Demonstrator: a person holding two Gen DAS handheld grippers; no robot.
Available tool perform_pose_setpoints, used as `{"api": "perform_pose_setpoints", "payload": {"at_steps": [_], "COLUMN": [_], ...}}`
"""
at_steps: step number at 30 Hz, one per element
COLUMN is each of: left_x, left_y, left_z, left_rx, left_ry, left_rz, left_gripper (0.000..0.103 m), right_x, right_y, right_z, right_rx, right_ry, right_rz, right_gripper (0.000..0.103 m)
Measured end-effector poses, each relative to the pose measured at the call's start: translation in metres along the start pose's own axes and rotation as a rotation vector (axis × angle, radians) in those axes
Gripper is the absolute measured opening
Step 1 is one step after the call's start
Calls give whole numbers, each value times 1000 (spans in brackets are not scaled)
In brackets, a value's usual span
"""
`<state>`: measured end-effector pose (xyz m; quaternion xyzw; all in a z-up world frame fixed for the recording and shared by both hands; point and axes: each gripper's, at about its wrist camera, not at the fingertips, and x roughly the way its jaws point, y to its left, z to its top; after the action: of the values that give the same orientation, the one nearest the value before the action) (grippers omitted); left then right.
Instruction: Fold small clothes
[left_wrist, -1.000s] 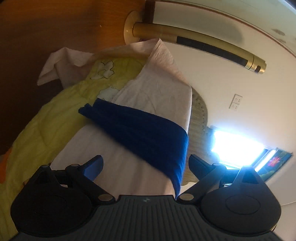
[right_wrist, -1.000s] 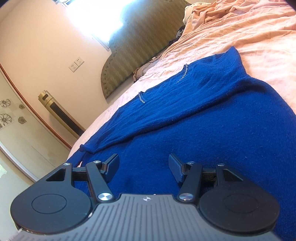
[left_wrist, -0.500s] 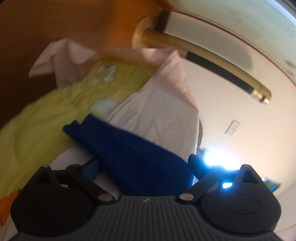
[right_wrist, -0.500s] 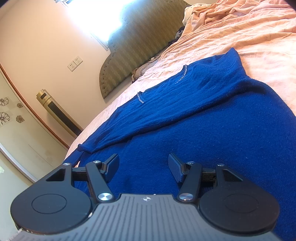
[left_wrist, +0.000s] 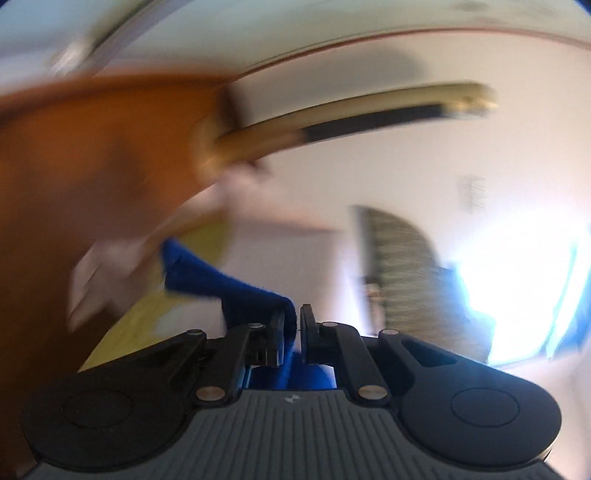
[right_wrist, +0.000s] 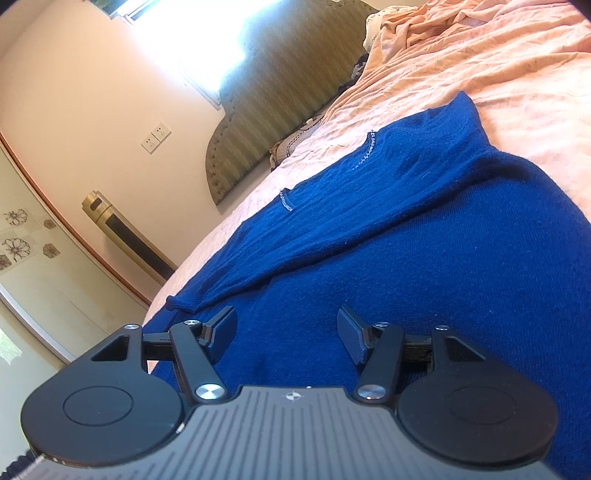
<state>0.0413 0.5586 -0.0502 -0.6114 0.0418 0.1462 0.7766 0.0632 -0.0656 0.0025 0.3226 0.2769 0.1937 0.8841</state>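
A dark blue knitted sweater (right_wrist: 424, 236) lies spread on the pink bedsheet (right_wrist: 517, 74), one sleeve folded across its body. My right gripper (right_wrist: 286, 326) hovers low over the sweater's near part, open, nothing between its fingers. In the blurred left wrist view my left gripper (left_wrist: 295, 325) is shut on a fold of the blue sweater (left_wrist: 229, 284), and the cloth runs up and to the left from the fingers.
A padded green headboard (right_wrist: 280, 99) and crumpled pink bedding (right_wrist: 443, 22) lie at the far end. A gold tower fan (right_wrist: 125, 236) stands by the wall left of the bed. A yellow quilt (left_wrist: 147, 310) and brown wood floor (left_wrist: 74, 184) show in the left view.
My left gripper has come down onto the sweater and shut on its edge, then swung so that its view blurs. The right gripper stays open and nearly still.
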Motion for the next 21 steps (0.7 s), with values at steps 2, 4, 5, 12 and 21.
{"api": "perform_pose_setpoints", "payload": {"at_steps": [2,4,5,12,21], "left_x": [-11,-20,-24,-26,-76], "left_y": [-57,-117,-147,-211,-172], "left_z": [-19,-56,-86,-369,-403], "left_rx": [188,399,532,1336,1366], "left_ry": [-34,-43,-32,419,535], "left_rz": [-61,-153,-204,-417,-438], "left_gripper": [8,8,8,10,99], "right_x": [-1,-1,-2,-8,-10], "right_y": [0,-1,-2,-13,-13], "right_z": [0,0,0,2,6], "right_rx": [4,12,20,102,127], "right_ry": [-3,-6,-9,-33,-15], "right_rz": [9,22,29,91,80], "right_gripper": [68,69,69,69,68]}}
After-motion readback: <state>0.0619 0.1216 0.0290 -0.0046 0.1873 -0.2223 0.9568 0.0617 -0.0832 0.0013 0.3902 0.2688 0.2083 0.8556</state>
